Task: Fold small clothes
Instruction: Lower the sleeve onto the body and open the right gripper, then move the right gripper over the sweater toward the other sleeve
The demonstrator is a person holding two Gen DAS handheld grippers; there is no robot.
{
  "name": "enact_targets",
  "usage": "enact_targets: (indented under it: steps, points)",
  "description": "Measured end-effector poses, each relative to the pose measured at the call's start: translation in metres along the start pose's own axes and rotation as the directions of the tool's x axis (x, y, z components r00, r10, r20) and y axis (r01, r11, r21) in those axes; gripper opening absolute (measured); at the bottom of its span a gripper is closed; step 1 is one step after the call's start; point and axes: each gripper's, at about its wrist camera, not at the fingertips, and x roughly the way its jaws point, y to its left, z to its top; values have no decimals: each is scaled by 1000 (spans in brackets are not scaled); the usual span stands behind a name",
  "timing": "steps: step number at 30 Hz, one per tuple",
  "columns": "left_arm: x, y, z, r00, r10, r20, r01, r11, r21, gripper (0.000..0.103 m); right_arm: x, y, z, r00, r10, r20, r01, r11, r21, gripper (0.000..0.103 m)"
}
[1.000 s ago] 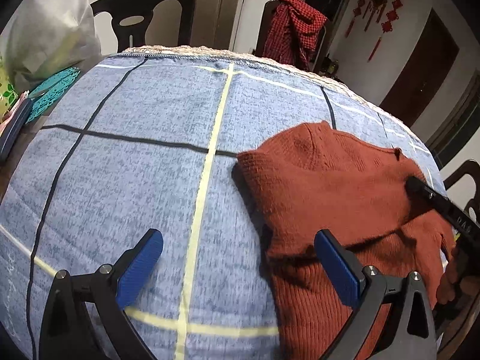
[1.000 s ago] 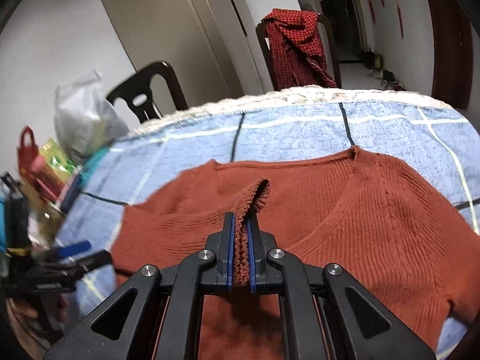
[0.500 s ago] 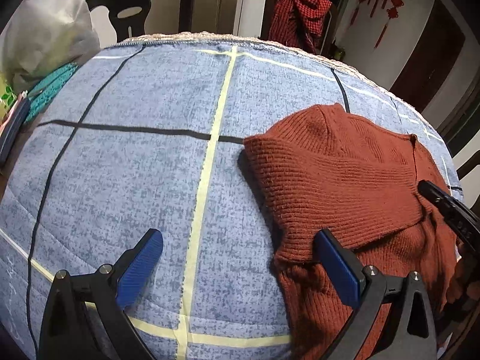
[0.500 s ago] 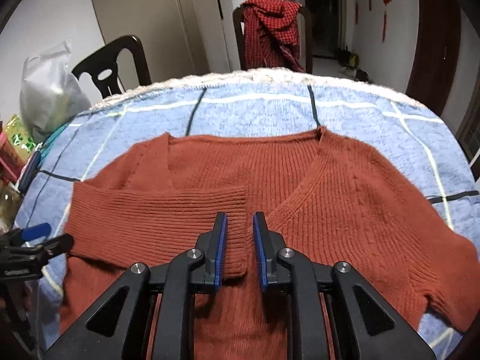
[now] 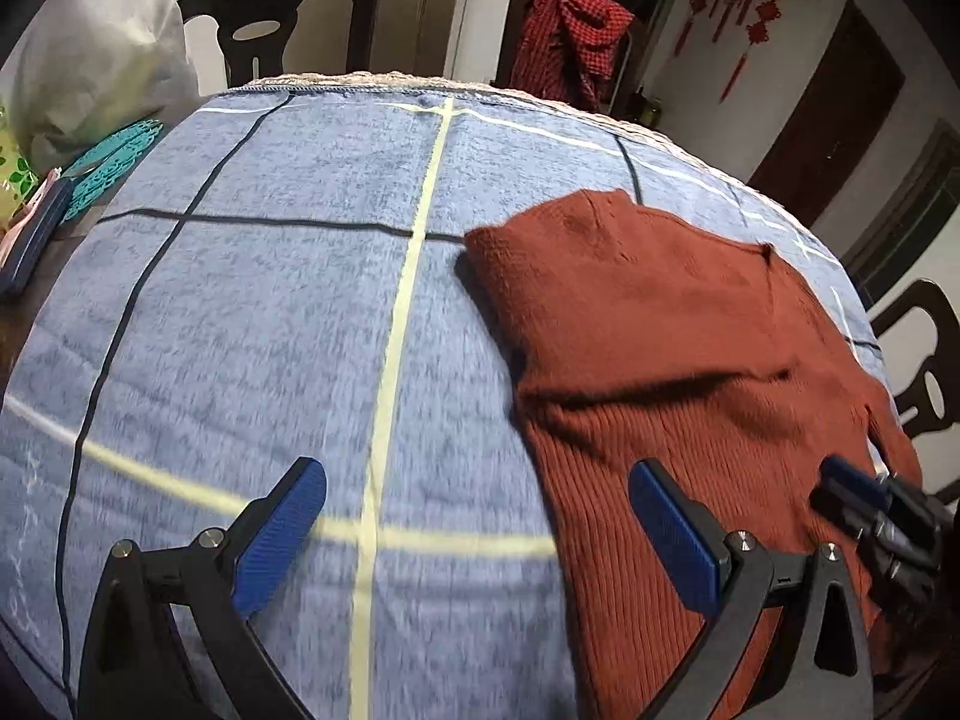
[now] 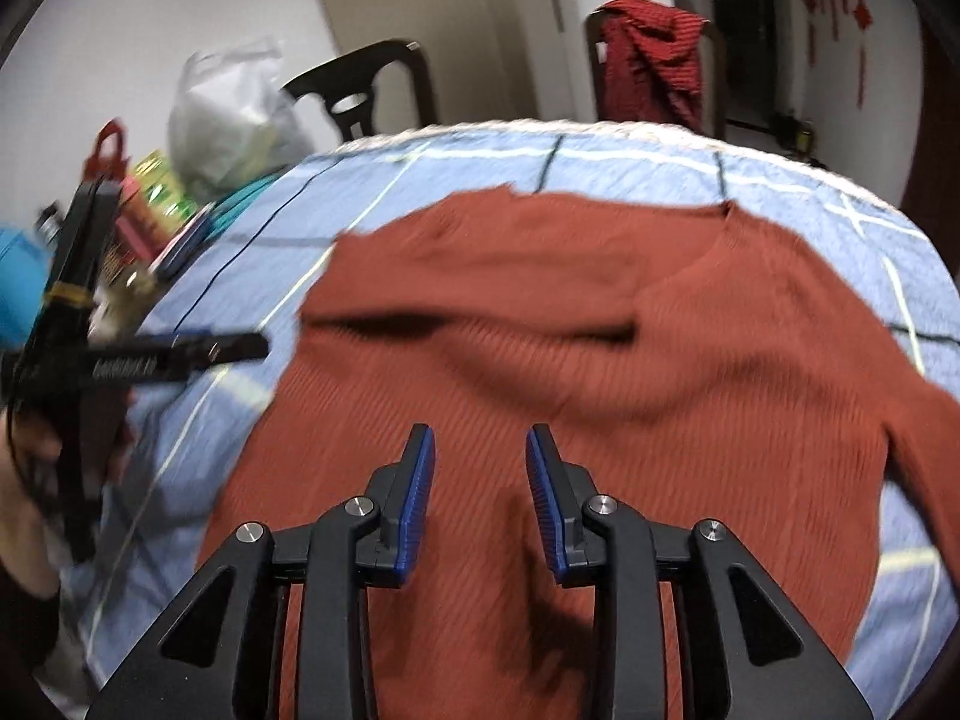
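A rust-red knit sweater [image 5: 672, 324] lies flat on the blue checked cloth [image 5: 270, 312], its left sleeve folded across the chest. In the right wrist view the sweater [image 6: 540, 312] fills the middle. My left gripper [image 5: 474, 516] is open and empty, low over the cloth at the sweater's left edge. My right gripper [image 6: 477, 468] is open and empty just above the sweater's lower body; it also shows in the left wrist view [image 5: 864, 498]. The left gripper shows in the right wrist view [image 6: 180, 351] at the left.
Dark chairs [image 5: 282, 18] stand behind the table, one draped with a red checked cloth [image 5: 570, 30]. A white plastic bag [image 6: 234, 114], teal mats [image 5: 114, 162] and bright packages [image 6: 144, 198] crowd the table's left side. Another chair [image 5: 924, 354] is at the right.
My right gripper let go of the sleeve cuff, which now lies across the chest, then opened wider and drew back toward the hem. My left gripper stayed open and shifted slightly.
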Motion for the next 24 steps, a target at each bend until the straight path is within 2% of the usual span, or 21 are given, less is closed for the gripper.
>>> enact_targets:
  steps: [4, 7, 9, 11, 15, 24]
  points:
    - [-9, 1, -15, 1000, -11, -6, 11, 1000, 2, 102, -8, 32, -28, 995, 96, -32, -99, 990, -102, 33]
    - [-16, -1, -25, 1000, -7, -6, 7, 1000, 7, 102, -14, 60, -47, 983, 172, -63, -181, 967, -180, 35]
    - [-21, -1, -31, 1000, -6, -2, 6, 1000, 2, 102, -16, 74, -58, 973, 217, -82, -229, 951, -206, 46]
    - [-25, -1, -35, 1000, -5, 4, 5, 1000, 2, 102, -15, 89, -69, 964, 244, -102, -262, 935, -238, 47]
    - [-31, -2, -41, 1000, 0, 15, 0, 1000, -1, 102, -9, 109, -82, 972, 203, -120, -232, 920, -316, 47]
    - [-41, -1, -49, 1000, 3, 30, -2, 1000, -18, 102, 0, 131, -89, 978, 168, -121, -201, 905, -376, 49]
